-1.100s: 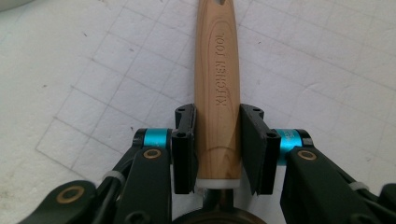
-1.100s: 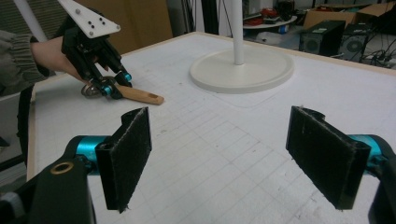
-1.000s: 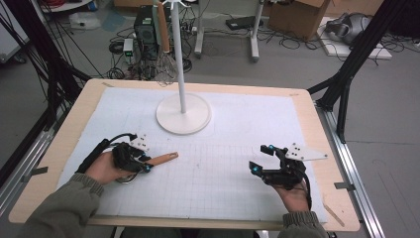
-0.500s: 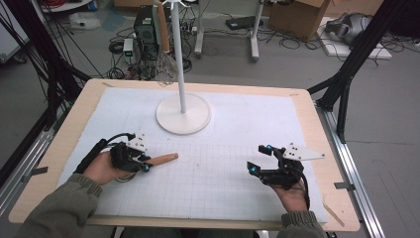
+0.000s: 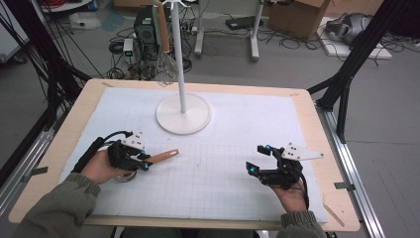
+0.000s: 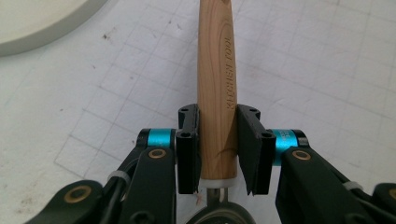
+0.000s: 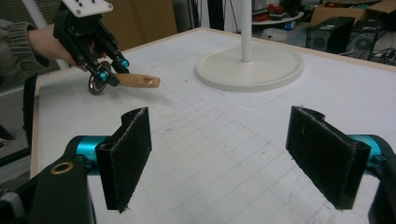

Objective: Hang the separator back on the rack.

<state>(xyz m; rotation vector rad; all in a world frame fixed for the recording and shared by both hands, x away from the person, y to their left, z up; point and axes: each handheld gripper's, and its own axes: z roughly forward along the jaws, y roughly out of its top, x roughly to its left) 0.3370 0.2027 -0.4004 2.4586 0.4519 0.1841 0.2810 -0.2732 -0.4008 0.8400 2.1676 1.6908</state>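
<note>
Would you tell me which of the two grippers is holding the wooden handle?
The left gripper: its jaws clamp the wooden handle, while the right gripper stands open with nothing between.

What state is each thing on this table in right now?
Left gripper: jaws shut on the wooden handle.
Wooden handle: held close to level just above the mat, metal end at the jaws.
Right gripper: jaws open, nothing between them.
White stand: upright on its round base.
Whisk: hanging from the stand, head down.
</note>
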